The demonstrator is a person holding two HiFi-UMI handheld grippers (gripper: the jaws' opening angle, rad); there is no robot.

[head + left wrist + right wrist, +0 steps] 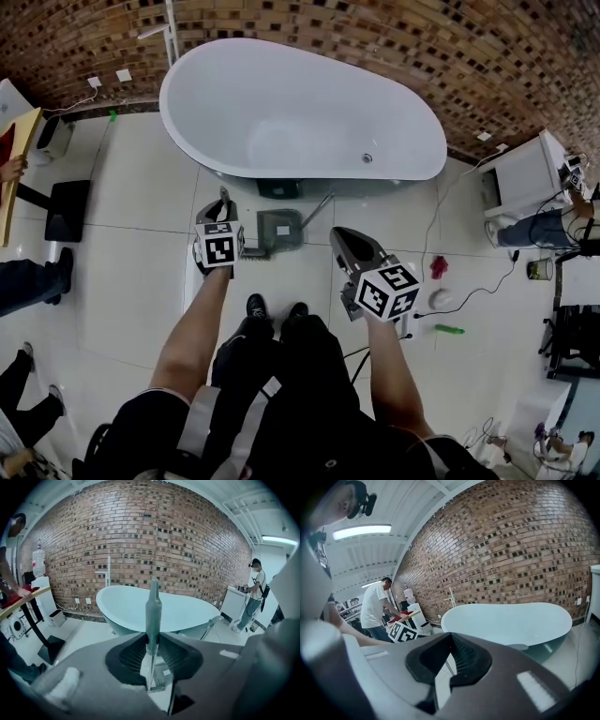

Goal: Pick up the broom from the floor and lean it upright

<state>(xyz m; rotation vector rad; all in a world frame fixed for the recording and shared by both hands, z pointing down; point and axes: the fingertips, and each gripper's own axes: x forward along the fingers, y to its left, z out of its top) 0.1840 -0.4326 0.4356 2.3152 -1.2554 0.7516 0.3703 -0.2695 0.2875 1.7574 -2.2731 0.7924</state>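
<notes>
The broom (153,611) has a grey-green handle that stands upright between the jaws of my left gripper (152,663), which is shut on it. Its brush end shows below the jaws, near the white floor. In the head view the left gripper (223,208) is in front of the bathtub, and the broom's handle tip (224,195) pokes up past it. My right gripper (342,239) hangs to the right at about the same height. In the right gripper view that gripper (443,672) has a gap between its jaws, showing only floor tile.
A white bathtub (300,103) stands against the brick wall ahead. A grey dustpan (279,230) lies on the floor between the grippers. At the right are a white cabinet (525,183), cables and small items (448,329). A black stand base (66,211) and bystanders are at the left.
</notes>
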